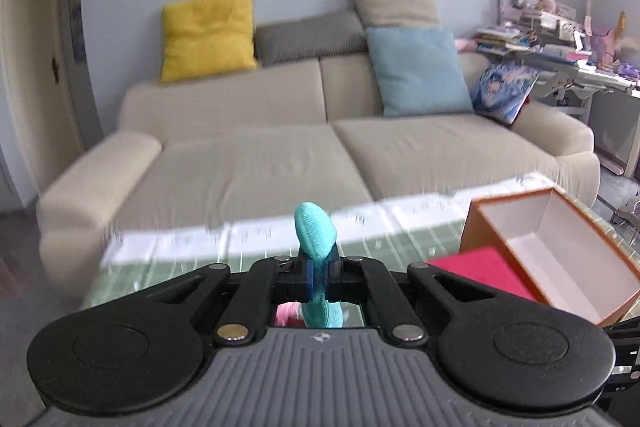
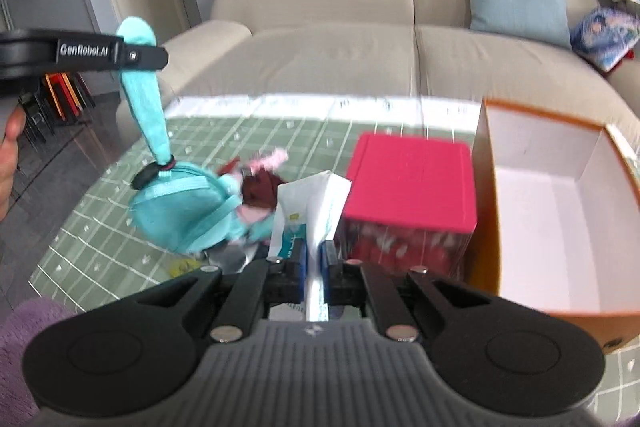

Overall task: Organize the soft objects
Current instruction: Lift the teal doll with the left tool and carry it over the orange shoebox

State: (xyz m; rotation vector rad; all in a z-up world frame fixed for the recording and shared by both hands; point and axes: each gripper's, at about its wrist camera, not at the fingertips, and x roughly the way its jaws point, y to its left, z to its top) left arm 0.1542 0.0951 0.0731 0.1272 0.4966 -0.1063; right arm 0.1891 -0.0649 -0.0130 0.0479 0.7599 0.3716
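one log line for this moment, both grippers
left gripper: shut on teal plush ear | right gripper: shut on white packet | orange box: empty

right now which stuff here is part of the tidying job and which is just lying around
Part of the job:
- teal plush toy, held by the left gripper
- white packet, held by the right gripper
- orange box, open

Lying about:
- red box
- sofa
- yellow cushion

Right gripper (image 2: 314,259) at bottom center is pinched on a white tissue pack (image 2: 310,211), while at upper left the left gripper (image 2: 138,55) dangles a teal plush doll (image 2: 180,211) by its ear, orange box (image 2: 560,211) at right.
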